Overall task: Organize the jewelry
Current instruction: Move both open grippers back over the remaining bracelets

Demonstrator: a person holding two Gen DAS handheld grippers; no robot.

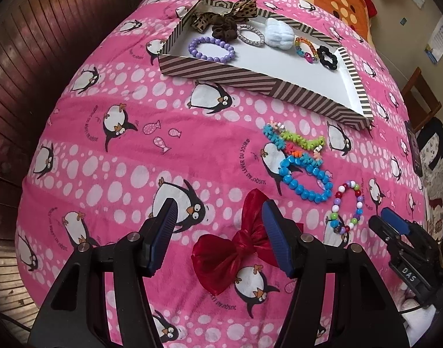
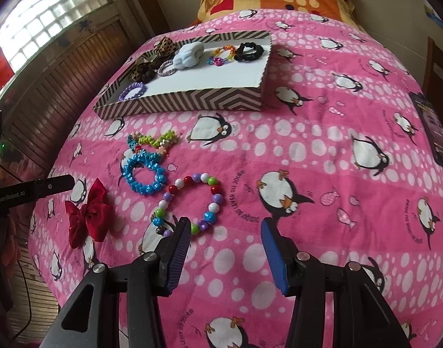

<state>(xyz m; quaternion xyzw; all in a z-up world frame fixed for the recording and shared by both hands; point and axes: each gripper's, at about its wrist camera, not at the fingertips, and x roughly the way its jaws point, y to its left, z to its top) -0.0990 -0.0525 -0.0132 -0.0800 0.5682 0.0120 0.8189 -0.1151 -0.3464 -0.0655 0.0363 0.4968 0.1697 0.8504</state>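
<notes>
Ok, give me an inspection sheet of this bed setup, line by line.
Surface: pink penguin blanket.
Job's things: striped box holds scrunchies and bracelets; red bow, blue bracelet, mixed-bead bracelet and flower-bead strand lie outside.
Clutter: dark phone-like slab at the blanket edge.
Grippers: left gripper open over the bow; right gripper open, empty.
Cables: dark cord by the floor.
Surroundings: wood-panelled wall, window.

Bare pink bed cover (image 2: pixel 323 150) lies open right of the mixed-bead bracelet (image 2: pixel 189 203); leftward the red bow (image 2: pixel 86 213), blue bracelet (image 2: pixel 144 174) and striped tray (image 2: pixel 180 103) crowd the way
</notes>
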